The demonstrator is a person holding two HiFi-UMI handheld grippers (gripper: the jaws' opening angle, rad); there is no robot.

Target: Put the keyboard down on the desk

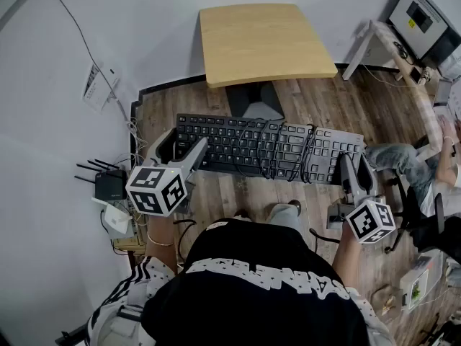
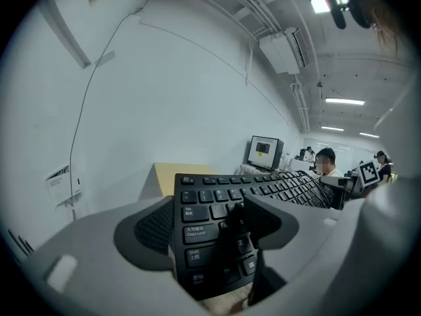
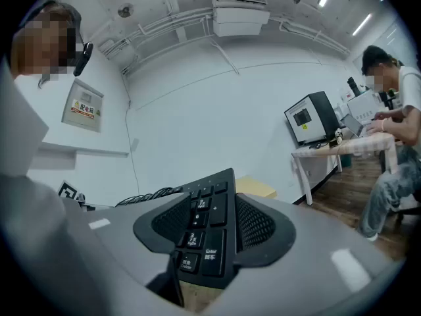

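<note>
A wood-plank floor (image 1: 216,107) fills the middle of the head view, with a white wall on the left. At the far side stands the light wooden worktop (image 1: 259,42) on a grey pedestal base, its top bare.

The black keyboard (image 1: 266,146) is not on the worktop. It hangs over the floor just on the near side of it, lying left to right with the keys facing up, and its far edge overlaps the pedestal base in the head view. Each gripper carries one end.

The left gripper (image 1: 184,146) has the keyboard's left short end between its jaws. In the left gripper view (image 2: 210,226) the jaws pinch that end: one pad lies behind the keyboard (image 2: 263,189), and the other presses on the key face beside the Caps Lock and Shift keys.

The right gripper (image 1: 354,166) has the number-pad end. In the right gripper view (image 3: 214,226) both mesh pads close on the keyboard (image 3: 214,203), with the 3, 6 and Enter keys showing between them (the floor shows below its edge).

A black cable (image 1: 306,153) is looped across the keys towards the right end. Marker cubes (image 1: 156,189) sit at the near ends of the grippers. A black router (image 1: 109,186) stands by the left wall.
</note>
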